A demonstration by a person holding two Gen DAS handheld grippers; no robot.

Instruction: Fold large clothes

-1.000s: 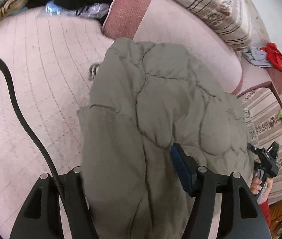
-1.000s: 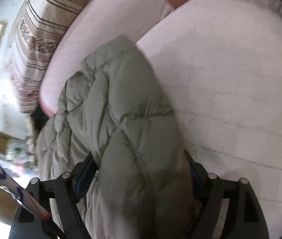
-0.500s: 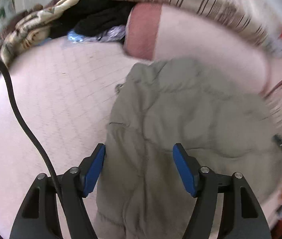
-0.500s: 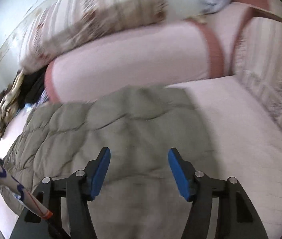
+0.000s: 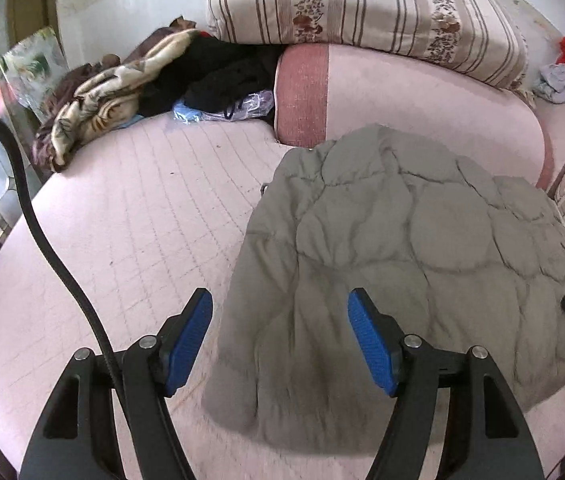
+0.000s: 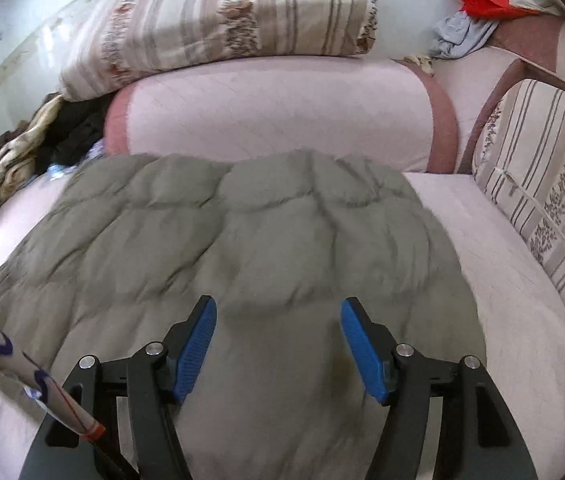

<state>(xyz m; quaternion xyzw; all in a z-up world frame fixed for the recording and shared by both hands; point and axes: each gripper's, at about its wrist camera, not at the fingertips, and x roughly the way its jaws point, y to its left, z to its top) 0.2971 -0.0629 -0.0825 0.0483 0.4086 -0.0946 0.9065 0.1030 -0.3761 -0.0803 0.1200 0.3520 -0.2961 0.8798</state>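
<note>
Both claws let go: the folded jacket rests on the pink bed.

The grey quilted jacket (image 5: 402, 264) lies folded on the pink bedspread (image 5: 130, 216), its far edge against the pink bolster (image 5: 422, 96) and well right of the heap of dark clothes (image 5: 218, 72). A second ago each claw gripped a bunched part of it; now the left gripper (image 5: 280, 336) and the right gripper (image 6: 278, 340) hang over the jacket's near edge, jaws parted and empty, having just been widening, no cloth between the blue pads (image 6: 196, 350). That release suggests this fold is laid; the jacket probably needs smoothing or one more fold.
</note>
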